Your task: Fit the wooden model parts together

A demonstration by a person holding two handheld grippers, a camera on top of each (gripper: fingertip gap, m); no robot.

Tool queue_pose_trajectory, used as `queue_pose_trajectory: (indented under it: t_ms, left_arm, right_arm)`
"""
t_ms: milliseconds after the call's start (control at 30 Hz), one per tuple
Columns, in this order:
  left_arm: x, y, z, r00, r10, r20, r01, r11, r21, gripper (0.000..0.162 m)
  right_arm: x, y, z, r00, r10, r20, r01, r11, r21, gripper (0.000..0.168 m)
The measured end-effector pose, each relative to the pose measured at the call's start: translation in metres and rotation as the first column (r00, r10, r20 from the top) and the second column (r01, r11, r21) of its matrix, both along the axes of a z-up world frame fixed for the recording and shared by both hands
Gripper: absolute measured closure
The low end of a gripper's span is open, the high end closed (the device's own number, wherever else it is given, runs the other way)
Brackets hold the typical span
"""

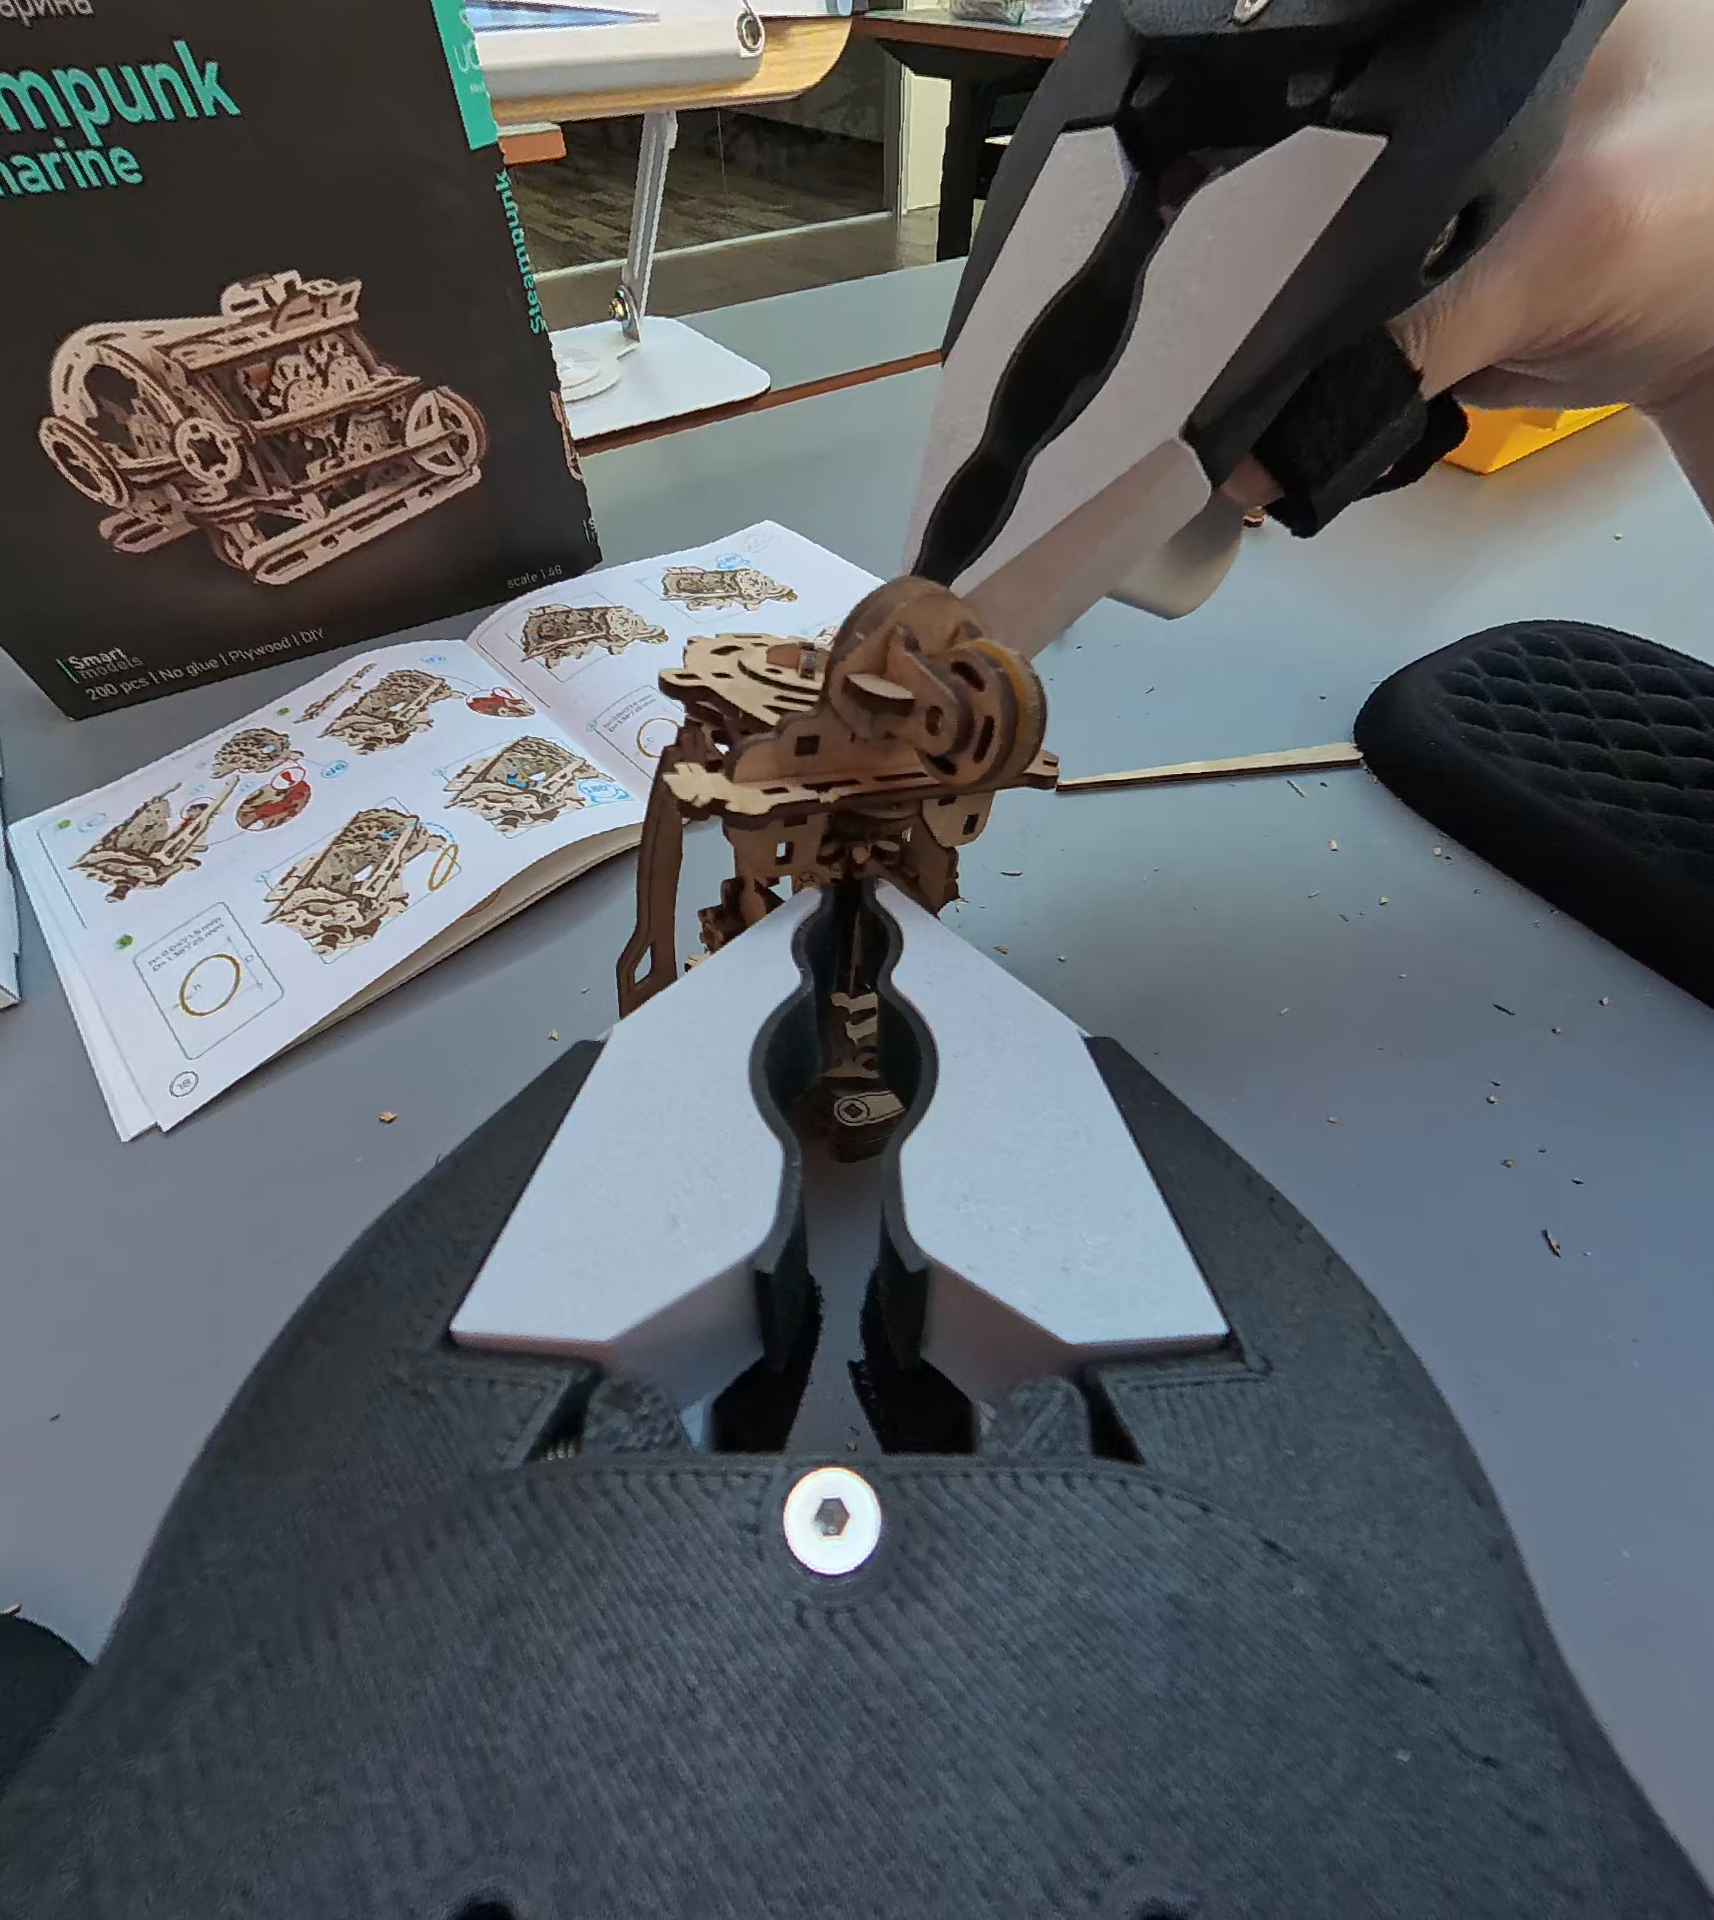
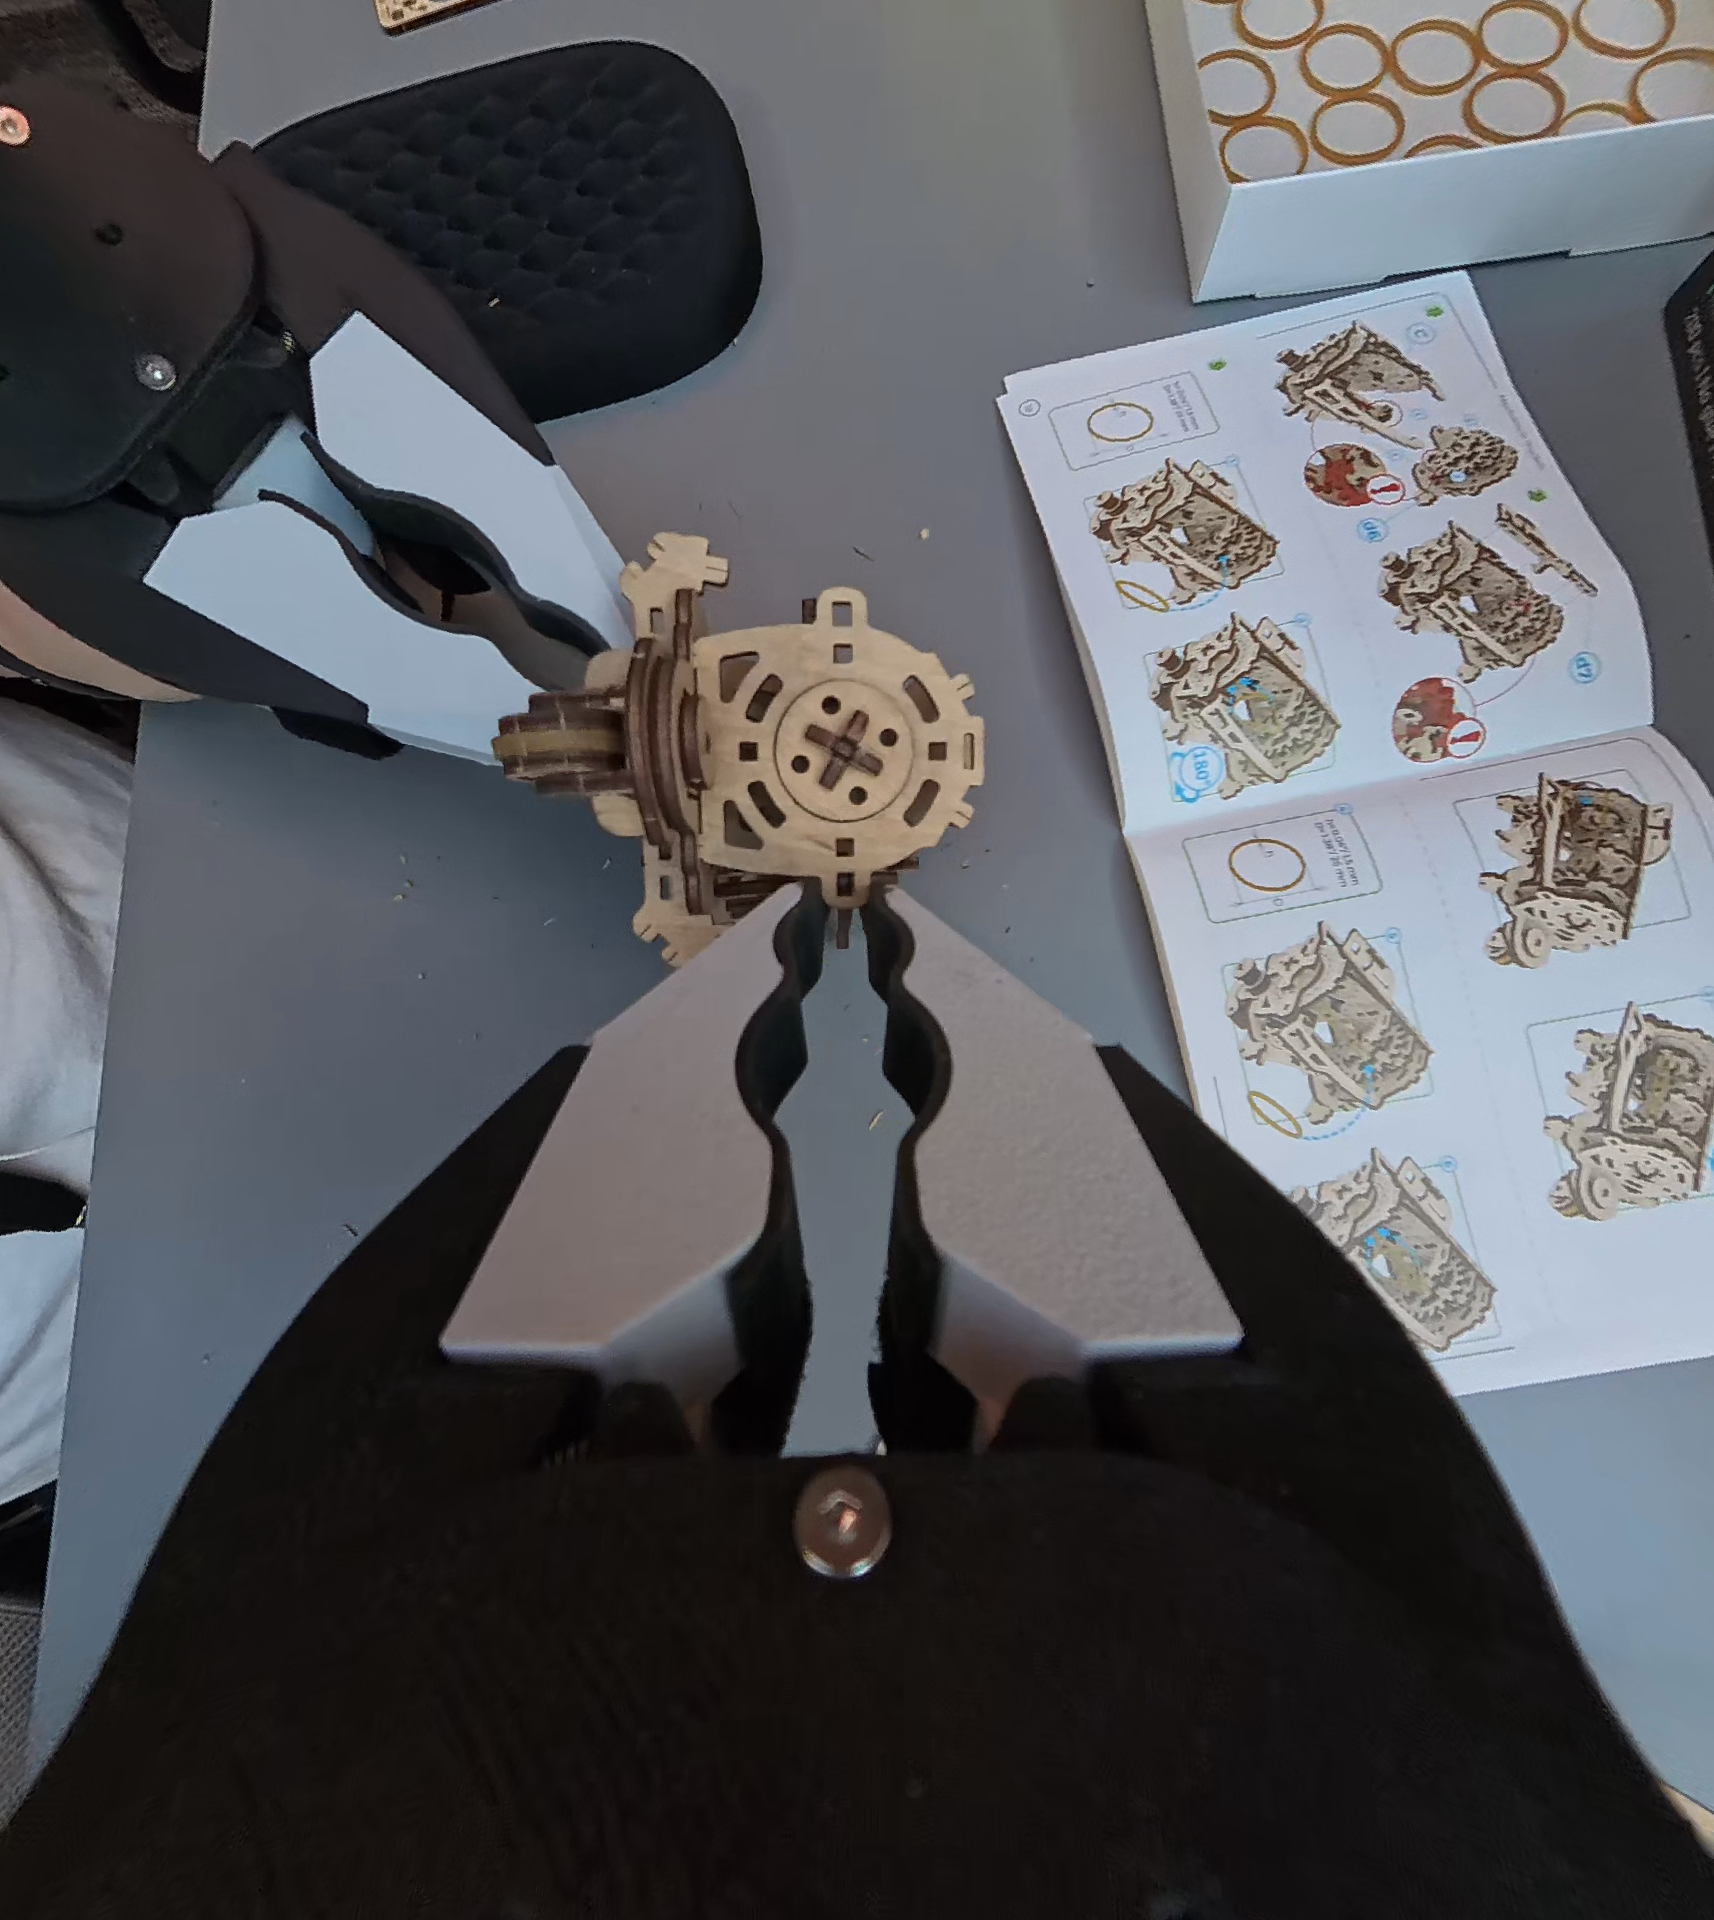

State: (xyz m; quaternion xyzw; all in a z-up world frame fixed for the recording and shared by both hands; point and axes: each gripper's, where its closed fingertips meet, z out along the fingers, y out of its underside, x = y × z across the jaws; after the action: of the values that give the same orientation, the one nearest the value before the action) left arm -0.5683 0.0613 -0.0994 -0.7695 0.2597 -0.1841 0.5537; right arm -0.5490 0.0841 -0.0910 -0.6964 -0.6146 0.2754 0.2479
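A partly built wooden model (image 1: 811, 748) is held in the air above the grey table (image 1: 1248, 1091) between both grippers. It has a round pierced plate with a cross hub (image 2: 842, 748) and a layered wheel (image 2: 562, 743) on one side. My left gripper (image 1: 848, 894) is shut on the model's thin lower part, just under the wheel (image 1: 936, 675). It also shows in the right wrist view (image 2: 593, 649), coming in from the left. My right gripper (image 2: 837, 914) is shut on a tab at the plate's edge. In the left wrist view it (image 1: 936, 587) reaches down from the upper right behind the wheel.
An open instruction booklet (image 1: 333, 831) (image 2: 1404, 831) lies flat beside the model. The dark kit box (image 1: 209, 364) stands behind it. A white box of rubber rings (image 2: 1455, 135), a black mesh pad (image 1: 1601, 790) (image 2: 541, 208) and a thin wooden strip (image 1: 1206, 771) are nearby. Tip to tip, the grippers are about 4 cm apart.
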Motion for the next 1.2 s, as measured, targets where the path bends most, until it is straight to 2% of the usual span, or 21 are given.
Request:
queue_pose_trajectory:
  t_ms: [233,433,633,733,867,933,1067,1200]
  left_arm:
    - [0.0,0.0,0.0,1.0,-0.01,0.003,0.01,1.0,-0.005,0.162]
    - [-0.001,-0.001,0.0,1.0,-0.019,0.001,0.019,1.0,-0.013,0.162]
    - [-0.011,-0.01,0.007,0.998,-0.065,0.01,0.066,0.997,-0.035,0.154]
    - [-0.021,-0.016,0.026,0.988,-0.143,0.056,0.144,0.99,-0.01,0.151]
    - [-0.03,-0.013,0.045,0.964,-0.256,0.064,0.255,0.966,0.031,0.137]
    - [-0.031,-0.012,0.055,0.948,-0.312,0.062,0.308,0.949,0.07,0.138]
    - [-0.024,-0.014,0.051,0.904,-0.422,-0.065,0.426,0.9,0.09,0.141]
    - [-0.02,-0.011,0.036,0.867,-0.433,-0.248,0.471,0.874,0.121,0.148]
  right_arm:
    - [-0.001,0.001,0.0,0.999,0.038,0.031,-0.041,0.995,0.087,0.161]
    - [-0.002,0.001,0.0,0.999,0.035,0.029,-0.037,0.996,0.078,0.162]
    - [-0.001,0.001,-0.001,0.999,0.03,0.032,-0.032,0.997,0.065,0.162]
    - [-0.001,0.001,0.0,0.999,0.027,0.029,-0.029,0.998,0.056,0.161]
    - [-0.002,0.0,0.0,0.999,0.022,0.031,-0.024,0.999,0.048,0.161]
    - [-0.002,0.0,0.0,0.999,0.022,0.034,-0.023,0.999,0.048,0.161]
    - [-0.002,0.0,0.0,0.999,0.021,0.039,-0.023,0.999,0.046,0.161]
    - [-0.001,0.0,-0.001,0.999,0.022,0.043,-0.023,0.999,0.043,0.161]
